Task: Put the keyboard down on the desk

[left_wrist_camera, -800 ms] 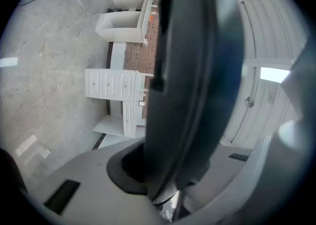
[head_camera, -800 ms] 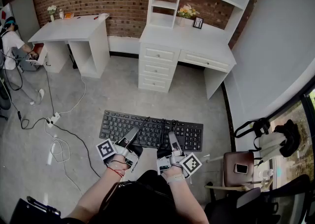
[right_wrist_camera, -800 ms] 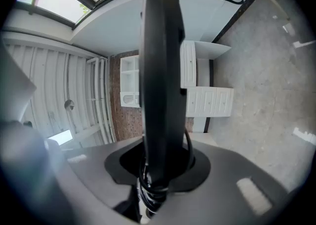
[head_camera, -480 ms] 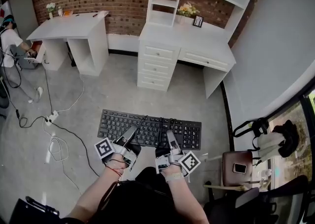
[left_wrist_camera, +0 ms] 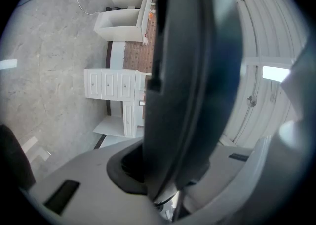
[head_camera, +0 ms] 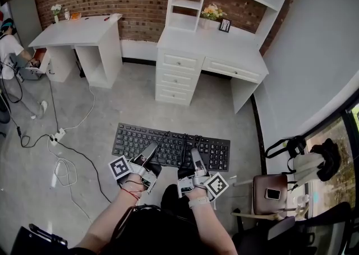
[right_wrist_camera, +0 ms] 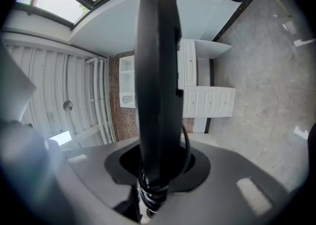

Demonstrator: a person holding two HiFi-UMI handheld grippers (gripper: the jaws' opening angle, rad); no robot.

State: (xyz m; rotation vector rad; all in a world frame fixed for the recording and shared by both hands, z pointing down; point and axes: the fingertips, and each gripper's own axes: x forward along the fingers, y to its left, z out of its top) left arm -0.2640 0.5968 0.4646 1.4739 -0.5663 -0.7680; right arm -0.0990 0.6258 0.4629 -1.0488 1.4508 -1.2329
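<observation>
- Keyboard [head_camera: 171, 147]: black, full-size, number pad at its right end, keys facing up, long axis running 9 to 3 o'clock in the head view.
- Black cable [head_camera: 180, 138] lies looped across the keys near the middle. In the right gripper view a coil of it sits at the keyboard's near edge, down between the jaws.
- Keyboard is in the air over the grey floor [head_camera: 140, 102], not on anything. White desk [head_camera: 224, 52] with drawers is well apart at 12 o'clock.
- Left gripper [head_camera: 150, 150]: clamped on the keyboard's near long edge, left of centre, pointing about 1 o'clock. Jaws part closed, the keyboard edge-on between them.
- Right gripper [head_camera: 194, 154]: clamped on the same edge, right of centre, pointing about 12 o'clock. Jaws part closed on the keyboard.
- Keyboard extends from both grippers toward 12 o'clock, overhanging past each toward 9 and 3.
</observation>
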